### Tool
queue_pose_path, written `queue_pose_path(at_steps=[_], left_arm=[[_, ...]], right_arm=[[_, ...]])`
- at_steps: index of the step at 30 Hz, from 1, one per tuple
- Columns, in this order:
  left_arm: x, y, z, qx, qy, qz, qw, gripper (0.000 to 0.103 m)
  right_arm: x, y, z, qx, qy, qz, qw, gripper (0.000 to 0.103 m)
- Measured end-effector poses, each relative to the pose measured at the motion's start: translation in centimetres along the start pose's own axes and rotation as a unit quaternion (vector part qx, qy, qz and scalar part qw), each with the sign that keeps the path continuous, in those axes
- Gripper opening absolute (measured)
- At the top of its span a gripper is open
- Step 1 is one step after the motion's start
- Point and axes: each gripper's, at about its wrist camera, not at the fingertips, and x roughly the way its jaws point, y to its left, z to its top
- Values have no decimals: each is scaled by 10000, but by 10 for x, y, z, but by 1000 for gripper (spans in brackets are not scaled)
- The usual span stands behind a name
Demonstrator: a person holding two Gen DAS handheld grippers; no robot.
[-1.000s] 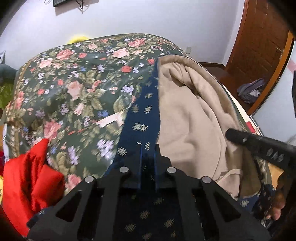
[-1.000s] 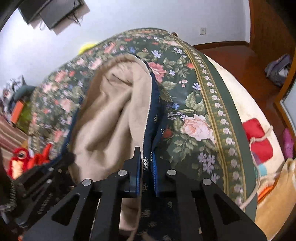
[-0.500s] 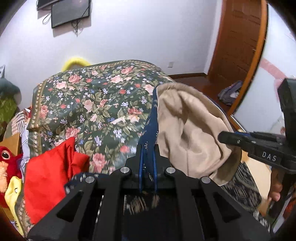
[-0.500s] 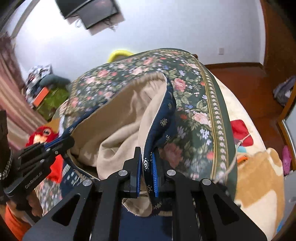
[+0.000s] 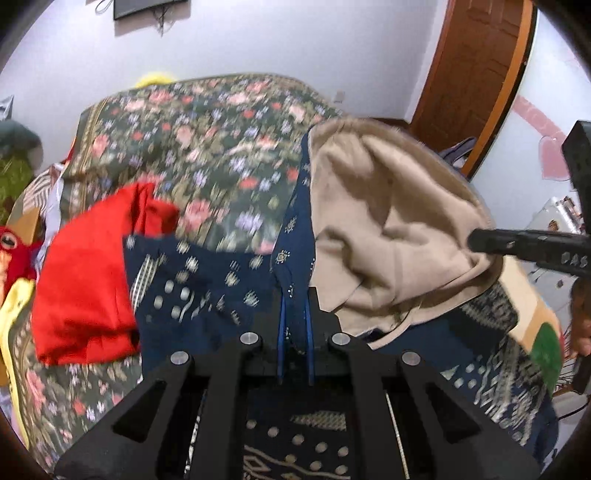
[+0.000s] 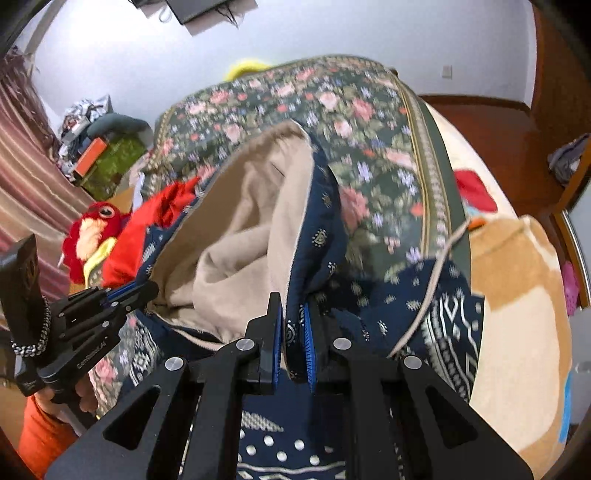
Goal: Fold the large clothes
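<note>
Left gripper (image 5: 294, 332): jaws clamped on navy edge of the garment (image 5: 388, 229), blue pads pinching the fabric. Right gripper (image 6: 293, 332): same, jaws clamped on the opposite navy edge.

Garment: navy patterned outside, beige lining (image 6: 251, 229) facing up, held off the bed (image 5: 207, 147) btwn both grippers, sagging in the middle. Lower part drapes under the grippers, over the bed's near side.

Ref. bed w/ floral cover:
- Red cloth (image 5: 88, 280) on its left side, touching the garment's navy part.
- Red plush toy (image 6: 92, 232) at its left edge, beside the red cloth.
- Wooden door (image 5: 476, 74) beyond its right side.
- TV (image 6: 199, 7) on the wall behind it.
</note>
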Motion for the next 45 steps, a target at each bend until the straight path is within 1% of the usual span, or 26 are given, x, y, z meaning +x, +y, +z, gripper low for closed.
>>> queue_pose_path(at_steps=[2, 6, 8, 9, 13, 15, 16, 17, 18, 19, 21, 24, 26, 30, 33, 34, 35, 37, 38, 41, 45], left_arm=[[5, 4, -10, 4, 82, 104, 9999, 8], [13, 11, -24, -41, 271, 134, 9995, 8], [17, 12, -30, -26, 356, 158, 9992, 8], [19, 12, -32, -20, 406, 155, 9991, 8], [16, 5, -35, 85, 519, 180, 9985, 10], [10, 0, -32, 158, 485, 192, 9985, 10], [6, -3, -29, 198, 462, 206, 9985, 13], [0, -6, -26, 241, 420, 228, 9986, 14], [-5, -9, -23, 274, 371, 242, 9986, 15], [-10, -12, -21, 292, 317, 251, 9988, 15], [-22, -16, -14, 304, 180, 225, 9991, 16], [-35, -22, -4, 308, 0, 221, 9993, 24], [-42, -24, 2, 306, -128, 262, 9991, 32], [-44, -25, 11, 278, -218, 304, 9989, 35], [-39, -21, 16, 246, -171, 329, 9990, 36], [-36, -20, 17, 247, -151, 348, 9990, 37], [-32, -18, 18, 248, -121, 379, 9989, 37], [-24, -15, 21, 228, -63, 413, 9989, 37], [-20, -13, 22, 216, -33, 420, 9989, 37], [-4, -8, 28, 167, 83, 453, 9988, 37], [20, 2, 40, 31, 189, 410, 9990, 37]], right_arm=[[0, -1, -4, 32, 136, -12, 9999, 10], [-2, -3, -10, -37, 322, -118, 9994, 11], [-6, -3, -13, -51, 443, -75, 9990, 14], [-8, -4, -14, -34, 483, -58, 9988, 14], [-25, -5, -18, -16, 436, -163, 9989, 15], [-37, -7, -18, 50, 336, -230, 9992, 17], [-41, -7, -18, 75, 301, -249, 9992, 21], [-46, -8, -17, 93, 256, -277, 9992, 28], [-53, -8, -17, 101, 178, -309, 9993, 33], [-61, -7, -16, 76, 73, -349, 9993, 39], [-77, -5, -14, -3, -125, -438, 9990, 40], [-95, -2, -10, -60, -239, -509, 9984, 41], [-106, 0, -8, -125, -294, -576, 9978, 42], [-116, 0, -8, -279, -305, -717, 9966, 44], [-112, 3, -5, -359, -303, -749, 9961, 44], [-108, 4, -4, -372, -306, -744, 9961, 46], [-102, 5, -1, -365, -310, -712, 9963, 53], [-90, 6, 3, -347, -338, -652, 9967, 60], [-80, 7, 6, -348, -333, -627, 9969, 60], [-48, 9, 17, -293, -145, -487, 9983, 60], [-10, 11, 29, -170, 68, -286, 9994, 60]])
